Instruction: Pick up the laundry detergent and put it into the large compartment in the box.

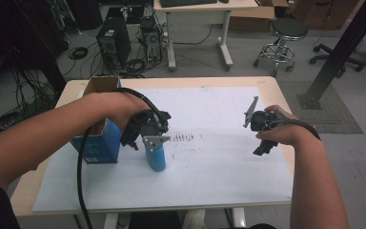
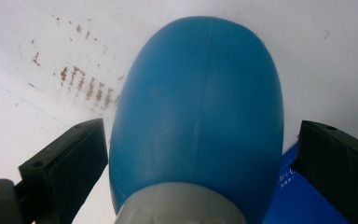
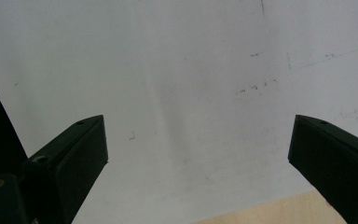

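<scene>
Fingers (image 2: 65, 163) of my left gripper (image 1: 148, 139) flank the upright blue bottle (image 2: 200, 116), unclamped, cap toward me; right gripper (image 3: 198, 158) gapes empty.

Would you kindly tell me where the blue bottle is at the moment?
In the high view the blue bottle stands on the white sheet, left of centre, beside the blue box, between the left claw's open jaws.

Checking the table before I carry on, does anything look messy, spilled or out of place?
Only one thing: rows of small brown smudges stain the white paper near its middle, right of the blue bottle. The bottle and the open blue box stand upright.
</scene>
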A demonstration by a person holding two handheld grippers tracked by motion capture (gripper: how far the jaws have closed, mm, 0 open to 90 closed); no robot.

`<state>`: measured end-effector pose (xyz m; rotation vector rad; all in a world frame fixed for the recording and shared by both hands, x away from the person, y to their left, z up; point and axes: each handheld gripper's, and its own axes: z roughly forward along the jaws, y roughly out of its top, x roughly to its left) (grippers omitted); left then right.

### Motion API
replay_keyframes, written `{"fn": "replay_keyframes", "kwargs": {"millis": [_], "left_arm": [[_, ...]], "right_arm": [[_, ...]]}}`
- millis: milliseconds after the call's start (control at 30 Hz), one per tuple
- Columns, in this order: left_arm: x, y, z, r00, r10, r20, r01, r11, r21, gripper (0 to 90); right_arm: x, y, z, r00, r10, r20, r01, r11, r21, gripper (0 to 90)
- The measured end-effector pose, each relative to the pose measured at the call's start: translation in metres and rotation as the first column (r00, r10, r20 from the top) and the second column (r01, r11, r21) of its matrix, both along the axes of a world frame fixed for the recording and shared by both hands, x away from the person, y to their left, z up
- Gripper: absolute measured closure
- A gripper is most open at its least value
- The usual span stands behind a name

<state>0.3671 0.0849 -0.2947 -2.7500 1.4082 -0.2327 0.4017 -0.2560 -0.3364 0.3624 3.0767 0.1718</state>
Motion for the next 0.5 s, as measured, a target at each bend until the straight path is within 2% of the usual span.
{"fn": "replay_keyframes", "kwargs": {"millis": [200, 500], "left_arm": [[0.0020, 0.0007, -0.0010, 1.0000, 0.005, -0.003, -0.005, 0.9999, -0.009, 3.4], [0.0012, 0.0016, -0.0006, 0.9999, -0.015, -0.001, 0.015, 0.9998, -0.011, 6.8]], "right_arm": [[0.0010, 0.0010, -0.0027, 1.0000, 0.002, -0.002, -0.002, 1.000, 0.001, 4.6], [0.0015, 0.0022, -0.0040, 0.9999, 0.001, -0.011, -0.001, 1.000, -0.005, 4.8]]}}
